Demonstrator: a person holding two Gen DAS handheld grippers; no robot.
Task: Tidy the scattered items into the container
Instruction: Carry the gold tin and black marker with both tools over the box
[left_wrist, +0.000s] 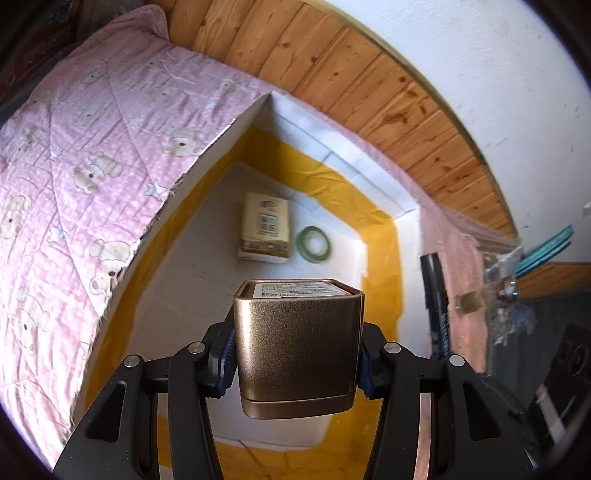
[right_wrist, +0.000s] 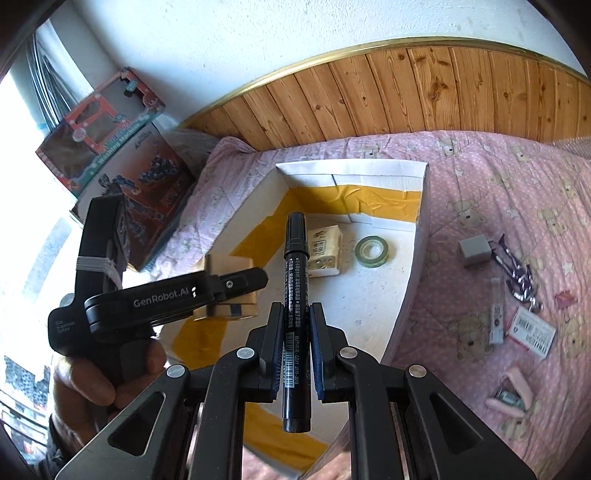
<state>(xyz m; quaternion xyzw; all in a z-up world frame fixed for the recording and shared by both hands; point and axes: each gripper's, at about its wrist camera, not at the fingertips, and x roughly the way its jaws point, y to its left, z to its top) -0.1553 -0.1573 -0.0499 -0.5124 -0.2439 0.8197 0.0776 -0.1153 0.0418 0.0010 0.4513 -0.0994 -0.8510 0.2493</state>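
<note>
A rigid gold tin (left_wrist: 297, 347) is clamped by its sides in the left gripper (left_wrist: 297, 363); a slim marker (right_wrist: 295, 317) is clamped mid-barrel in the right gripper (right_wrist: 296, 347), above the box (right_wrist: 413, 280).

tin (left_wrist: 298, 347) 1 | marker (right_wrist: 295, 295) 1 | tape roll (right_wrist: 372, 250) 1 (in box (right_wrist: 351, 168) 1)

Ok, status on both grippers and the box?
Left gripper clamps gold tin above white box. Right gripper shut on black marker. Nothing in the way.
</note>
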